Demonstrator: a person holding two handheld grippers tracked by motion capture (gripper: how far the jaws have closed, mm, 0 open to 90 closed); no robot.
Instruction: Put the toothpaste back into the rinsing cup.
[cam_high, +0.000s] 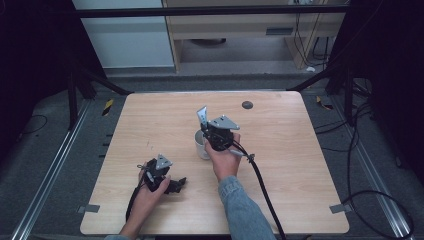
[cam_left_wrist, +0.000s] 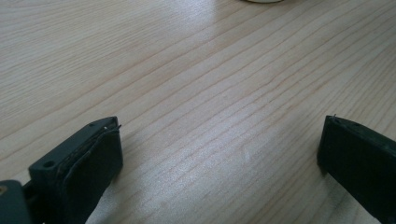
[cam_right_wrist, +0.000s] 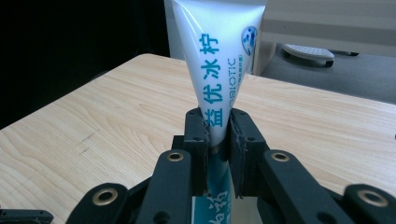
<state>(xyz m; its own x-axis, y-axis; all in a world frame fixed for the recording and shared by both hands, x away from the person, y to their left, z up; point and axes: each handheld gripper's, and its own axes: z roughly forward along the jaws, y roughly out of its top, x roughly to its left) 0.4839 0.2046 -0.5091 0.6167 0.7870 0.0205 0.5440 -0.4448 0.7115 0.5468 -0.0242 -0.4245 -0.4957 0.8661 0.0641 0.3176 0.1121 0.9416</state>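
Note:
My right gripper is shut on a white tube with blue lettering, held upright over a white cup near the table's middle. In the right gripper view the tube rises between the two jaws, pinched near its lower part, flat end up; my right gripper grips it tight. My left gripper lies low on the table at the front left, held by a hand. In the left gripper view its jaws stand wide apart over bare wood, my left gripper open with nothing between them.
The wooden table has a small dark round spot at the back right. A black cable trails from the right gripper toward the front edge. The cup's rim peeks at the top of the left gripper view.

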